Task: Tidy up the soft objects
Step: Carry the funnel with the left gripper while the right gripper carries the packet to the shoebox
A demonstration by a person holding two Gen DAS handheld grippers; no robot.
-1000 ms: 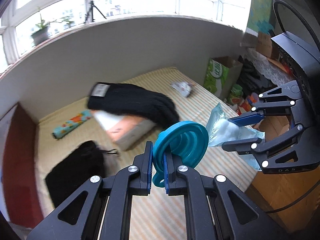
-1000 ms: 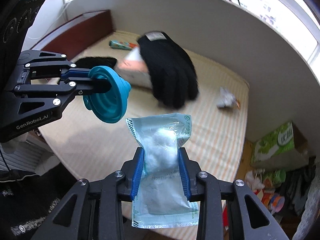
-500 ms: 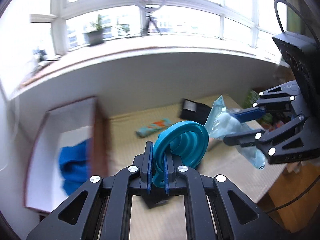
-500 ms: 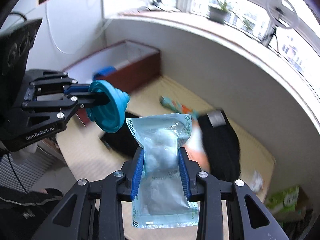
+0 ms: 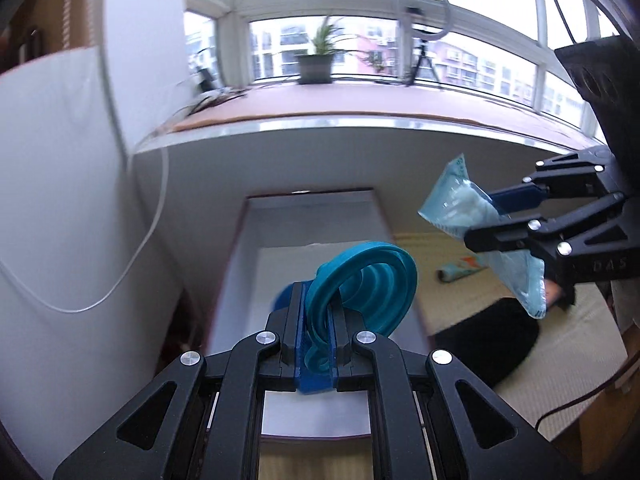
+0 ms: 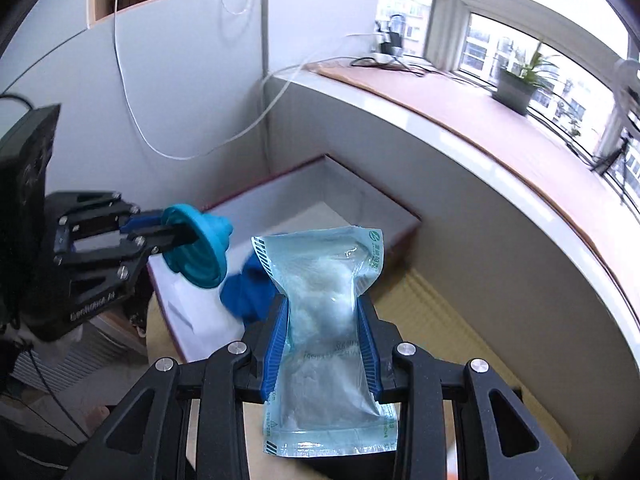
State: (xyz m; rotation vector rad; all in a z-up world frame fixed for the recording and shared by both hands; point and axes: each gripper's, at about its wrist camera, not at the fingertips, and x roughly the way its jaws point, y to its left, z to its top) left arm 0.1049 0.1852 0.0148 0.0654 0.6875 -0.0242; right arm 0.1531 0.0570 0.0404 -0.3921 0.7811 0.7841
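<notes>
Carrying both loads to the box [image 6: 372, 204]: my left gripper [image 5: 316, 344] clamps the funnel [image 5: 368, 284], my right gripper [image 6: 324, 344] squeezes the cotton pack [image 6: 328, 304]. I'd get each fully over the box's rim before letting go.

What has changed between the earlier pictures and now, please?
Both grippers have swung away from the striped mat with the black glove toward the white-lined box by the wall, which now fills both views with a blue cloth inside. Nothing was taken or let go: the left gripper stays shut on the funnel, the right gripper on the cotton pack.
</notes>
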